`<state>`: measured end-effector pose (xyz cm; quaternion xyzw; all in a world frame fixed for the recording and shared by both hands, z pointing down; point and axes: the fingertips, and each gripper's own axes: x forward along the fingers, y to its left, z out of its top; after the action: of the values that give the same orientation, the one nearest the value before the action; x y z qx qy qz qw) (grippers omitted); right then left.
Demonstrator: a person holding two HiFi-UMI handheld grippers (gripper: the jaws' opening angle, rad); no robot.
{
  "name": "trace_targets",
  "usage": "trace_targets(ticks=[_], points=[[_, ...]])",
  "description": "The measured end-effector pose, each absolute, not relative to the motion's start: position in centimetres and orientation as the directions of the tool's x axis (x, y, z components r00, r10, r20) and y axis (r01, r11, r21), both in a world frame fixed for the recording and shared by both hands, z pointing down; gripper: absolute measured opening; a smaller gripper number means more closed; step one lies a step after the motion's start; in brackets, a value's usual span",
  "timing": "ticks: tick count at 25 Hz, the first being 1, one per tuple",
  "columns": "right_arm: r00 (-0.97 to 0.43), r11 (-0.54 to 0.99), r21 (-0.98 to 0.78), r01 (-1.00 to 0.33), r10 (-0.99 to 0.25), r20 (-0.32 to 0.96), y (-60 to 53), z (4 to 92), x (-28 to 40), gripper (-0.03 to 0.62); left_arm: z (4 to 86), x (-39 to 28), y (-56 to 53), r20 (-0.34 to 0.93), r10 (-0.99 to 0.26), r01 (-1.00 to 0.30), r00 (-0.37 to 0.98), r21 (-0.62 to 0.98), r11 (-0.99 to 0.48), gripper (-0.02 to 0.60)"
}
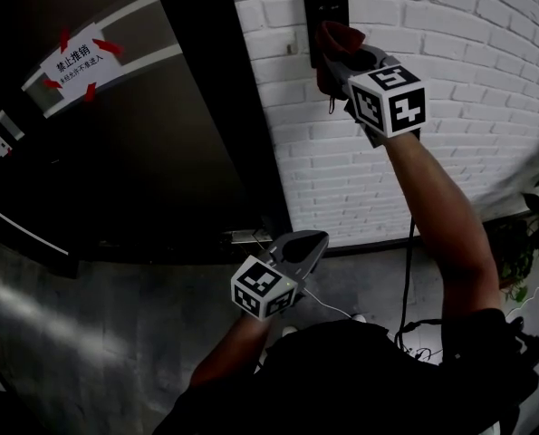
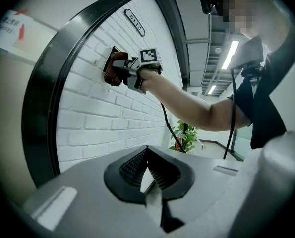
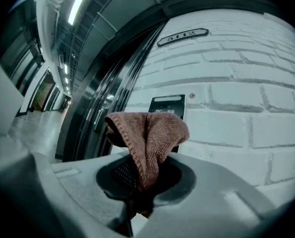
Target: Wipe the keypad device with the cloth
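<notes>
The black keypad device (image 1: 326,5) is fixed to the white brick wall (image 1: 486,89). My right gripper (image 1: 341,57) is raised to it and shut on a reddish-brown cloth (image 1: 338,43), which lies against the keypad's lower half. In the right gripper view the cloth (image 3: 147,133) bunches out of the jaws and covers the bottom of the keypad (image 3: 167,104). From the left gripper view the cloth (image 2: 118,72) presses on the panel (image 2: 109,58). My left gripper (image 1: 316,241) hangs low by the wall's foot, shut and holding nothing (image 2: 147,168).
A dark door and frame (image 1: 206,107) stand left of the keypad, with a white sign with red arrows (image 1: 79,57). A number plate (image 3: 182,36) sits above the keypad. A potted plant (image 1: 534,234) is at the right, and a black cable (image 1: 408,261) hangs down.
</notes>
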<state>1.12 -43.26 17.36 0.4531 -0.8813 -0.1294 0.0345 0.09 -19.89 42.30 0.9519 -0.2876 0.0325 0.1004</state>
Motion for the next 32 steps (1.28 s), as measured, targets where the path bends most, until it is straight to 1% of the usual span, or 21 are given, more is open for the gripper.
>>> trace_targets(ticks=[16,24,29,32], points=[[-0.581,0.568,0.239,-0.788,-0.814,0.020,-43.6,22.1,0.8,0.043,42.7,-1.3,-19.5,0.119,-0.562,-0.575,0.818,0.184,-0.797,0.017],[-0.540,0.547,0.218,-0.808,-0.836,0.092,-43.5,24.5,1.2,0.043,42.4,-3.1,-18.9,0.107,-0.550,-0.561,0.828,0.187,-0.807,0.017],[-0.522,0.530,0.199,-0.824,-0.847,0.098,-40.7,25.8,2.1,0.043,42.3,-4.6,-18.3,0.105,-0.522,-0.532,0.846,0.179,-0.827,0.017],[-0.585,0.588,0.147,-0.795,-0.808,0.070,-36.2,27.8,2.6,0.043,42.6,-5.1,-17.7,0.092,-0.497,-0.506,0.863,0.183,-0.843,0.017]])
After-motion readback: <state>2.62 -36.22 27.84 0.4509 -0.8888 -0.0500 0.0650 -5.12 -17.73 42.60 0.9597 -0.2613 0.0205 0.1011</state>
